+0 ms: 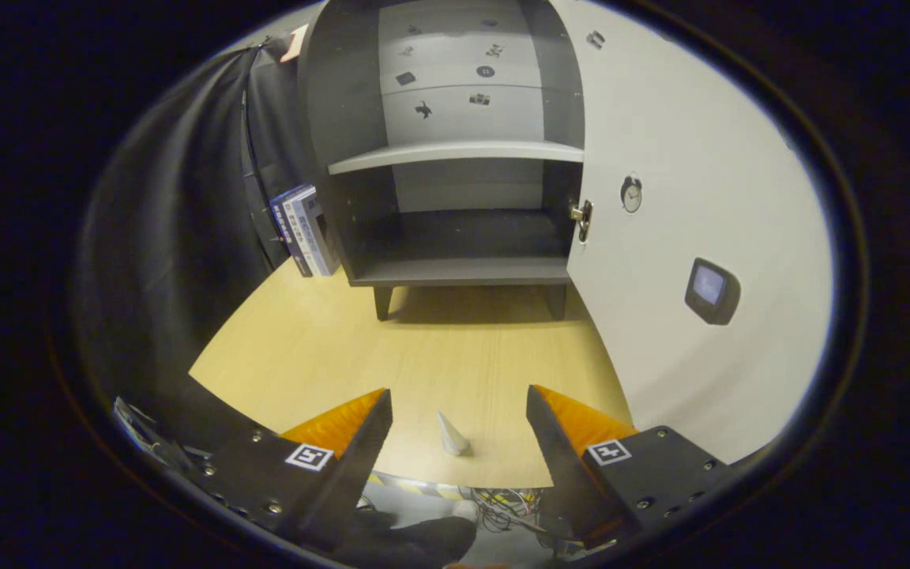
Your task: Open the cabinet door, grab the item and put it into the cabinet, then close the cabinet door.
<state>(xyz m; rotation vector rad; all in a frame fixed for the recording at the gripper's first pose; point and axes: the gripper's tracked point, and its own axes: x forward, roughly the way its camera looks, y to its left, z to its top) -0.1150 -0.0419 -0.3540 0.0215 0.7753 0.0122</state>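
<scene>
A: While the gripper (459,411) hovers over the near edge of the tabletop (329,348), how do its fingers stand?

B: Spread wide, grasping nothing.

A: Position of the item?

B: A small pale cone-shaped item (450,435) lies on the tabletop between the two fingers, touching neither.

A: Cabinet status?

B: The cabinet (455,150) stands well beyond the fingers. Its door (684,221) is swung open to the right. One shelf (455,153) divides the interior. Books (303,229) stand just beside its left wall.

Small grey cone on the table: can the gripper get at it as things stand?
Probably yes: the gripper is open, the grey cone stands between its fingers near the table edge, nothing between.
</scene>
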